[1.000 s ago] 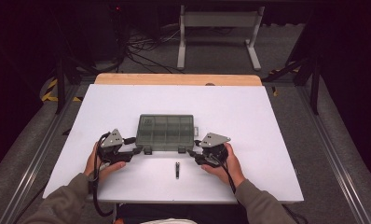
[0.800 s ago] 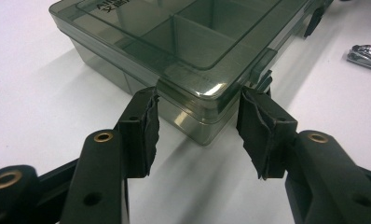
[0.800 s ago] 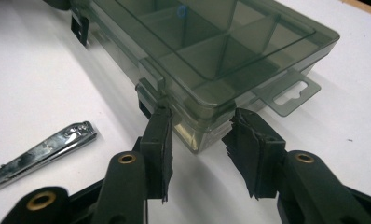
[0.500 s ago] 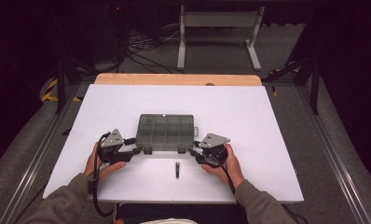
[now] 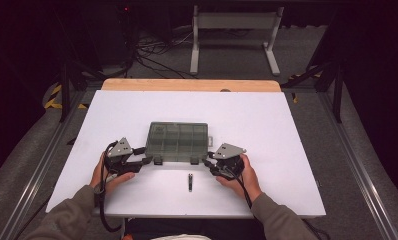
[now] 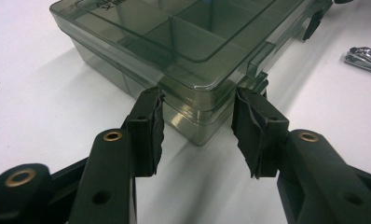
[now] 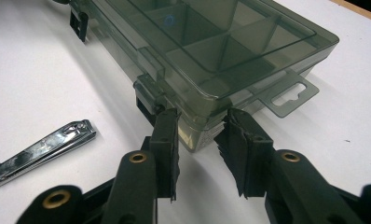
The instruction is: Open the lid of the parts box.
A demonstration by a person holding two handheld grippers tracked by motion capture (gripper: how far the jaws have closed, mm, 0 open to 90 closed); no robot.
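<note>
In the high view, the compartment box (image 5: 178, 142) is lying flat mid-table (image 5: 287, 130), long axis running left to right, latches facing the person, between the left gripper (image 5: 143, 159) and right gripper (image 5: 207, 163).

In the left gripper view, the jaws have just been closing around the box's near corner (image 6: 193, 70), pads just reaching its walls, not visibly pressing.

In the right gripper view, the jaws have likewise been closing, straddling the other corner (image 7: 211, 60); nail clippers (image 7: 39, 154) are lying nearby. The compartments I can see are looking empty.

High view overhead, facing forward, two close views sharing organizer box (image 5: 177, 142)
</note>
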